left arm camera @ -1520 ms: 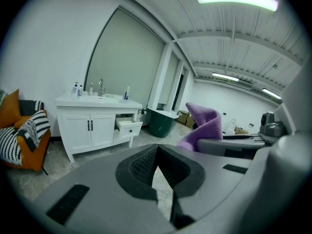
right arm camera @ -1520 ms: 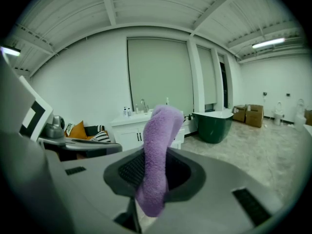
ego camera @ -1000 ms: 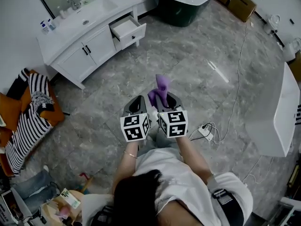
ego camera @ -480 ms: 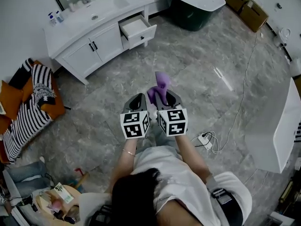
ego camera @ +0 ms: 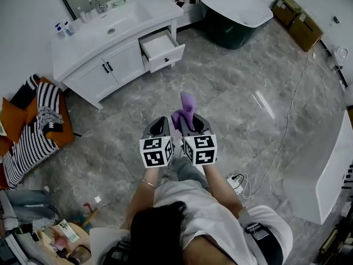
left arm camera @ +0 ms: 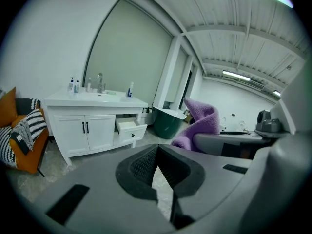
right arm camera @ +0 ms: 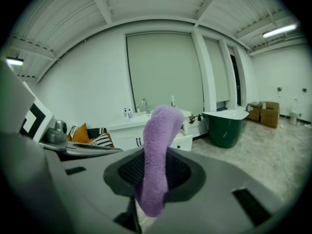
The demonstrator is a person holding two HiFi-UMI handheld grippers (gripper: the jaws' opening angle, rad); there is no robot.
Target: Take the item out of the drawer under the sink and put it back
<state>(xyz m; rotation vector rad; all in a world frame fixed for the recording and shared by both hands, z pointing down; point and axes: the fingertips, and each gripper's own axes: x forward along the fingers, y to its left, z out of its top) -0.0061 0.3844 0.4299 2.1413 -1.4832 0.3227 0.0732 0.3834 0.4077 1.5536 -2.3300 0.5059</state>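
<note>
I think the first half of the job is done. The soft purple fluffy cloth is out of the small white drawer, which sticks out open from the white sink cabinet. What is left, I think, is the second half: the cloth has to go back in the drawer, and maybe the drawer gets pushed shut after that. I am standing out on the grey stone floor, well apart from the cabinet, so there is some way to go first. My right tongs have the cloth. The two dark pads are only a little way apart and they squeeze the cloth between them. The top part of the cloth stands up above the pads and flops over, and a short bit hangs down under them. The cloth touches nothing but my tongs. My left tongs are just beside the right ones and point the same way, toward the cabinet. Their pads are pressed together at the tip, and there is nothing between them. I can only see a thin bit of floor through the gap lower down. They do not touch the cloth.
</note>
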